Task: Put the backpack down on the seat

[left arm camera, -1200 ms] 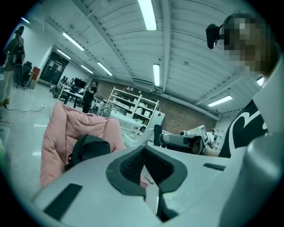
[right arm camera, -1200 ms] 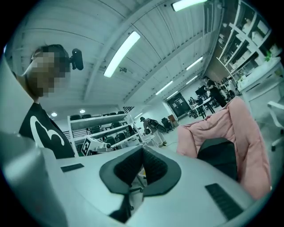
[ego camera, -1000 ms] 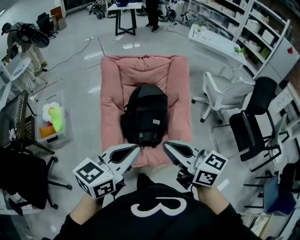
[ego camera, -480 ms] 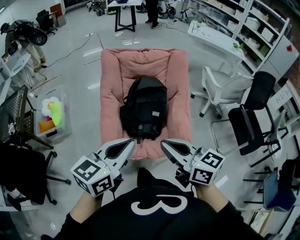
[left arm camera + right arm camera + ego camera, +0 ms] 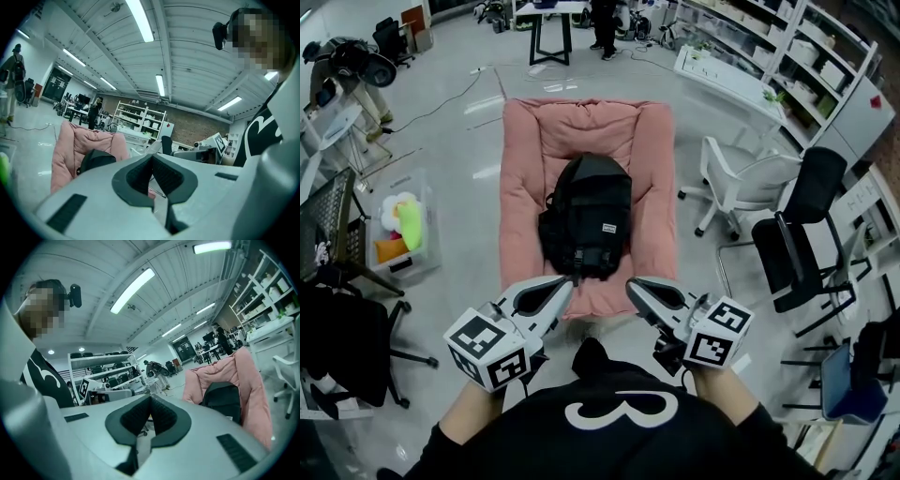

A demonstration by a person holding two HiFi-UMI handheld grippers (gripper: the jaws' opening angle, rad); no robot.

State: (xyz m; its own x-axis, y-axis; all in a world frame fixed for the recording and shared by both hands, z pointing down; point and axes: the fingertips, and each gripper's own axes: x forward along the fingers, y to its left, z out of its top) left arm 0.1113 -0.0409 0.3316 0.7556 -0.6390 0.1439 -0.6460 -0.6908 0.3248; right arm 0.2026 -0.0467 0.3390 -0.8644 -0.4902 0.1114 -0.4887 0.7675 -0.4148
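The backpack (image 5: 586, 217) is lying along the middle of the pink seat (image 5: 520, 178), reaching toward its near edge. The left gripper (image 5: 565, 284) and the right gripper (image 5: 633, 286) are hovering at that edge, both fully closed and holding nothing. A careless nudge there could be dragging the backpack off the edge.
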